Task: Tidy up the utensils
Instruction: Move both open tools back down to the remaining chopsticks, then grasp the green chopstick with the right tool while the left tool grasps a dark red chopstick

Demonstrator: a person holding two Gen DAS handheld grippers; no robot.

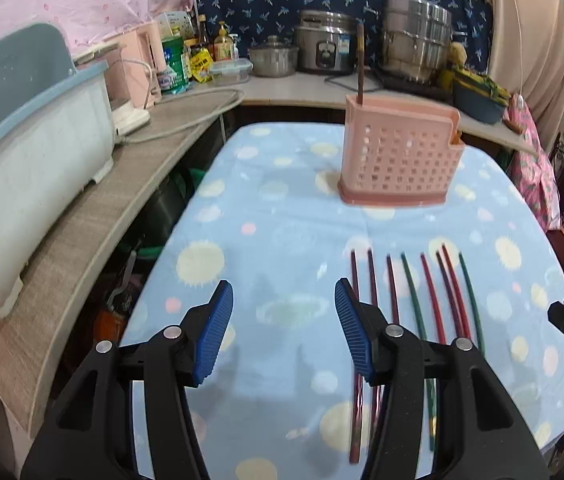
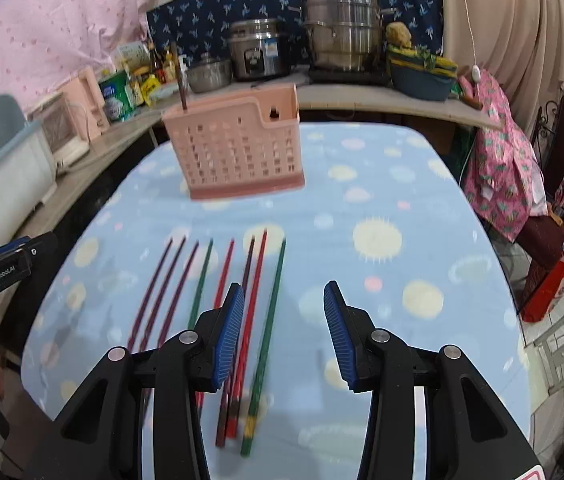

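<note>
Both grippers hover spread and empty above the table. The left gripper (image 1: 284,308) shows at the bottom centre of its own view, with the row of chopsticks (image 1: 414,300) running under its right-hand finger. The right gripper (image 2: 282,312) sits low in its view, its left finger over the red and dark sticks, the green chopstick (image 2: 267,328) lying in the gap just inside that finger.

The pink utensil holder (image 1: 398,156) stands upright farther up the table, upper centre-right in the left view, with one dark chopstick (image 1: 360,68) already standing in its left corner. So the job looks barely begun: eight or so sticks lie loose, roughly parallel, some touching.

To do the next pick well, I'd say take an outer stick, likely the green one at the row's right edge, and close across its width near the middle so it doesn't swing. The red and dark pair beside it lie almost together, so the finger needs to slip between without dragging a neighbour.

The table is covered in a soft light-blue cloth (image 2: 402,184) with pale dots, which may bunch or give. Behind it, a counter (image 1: 282,88) carries a rice cooker (image 1: 326,46), steel pots, bottles and a lidded container; a grey-blue dish bin (image 1: 21,152) sits at the left.
</note>
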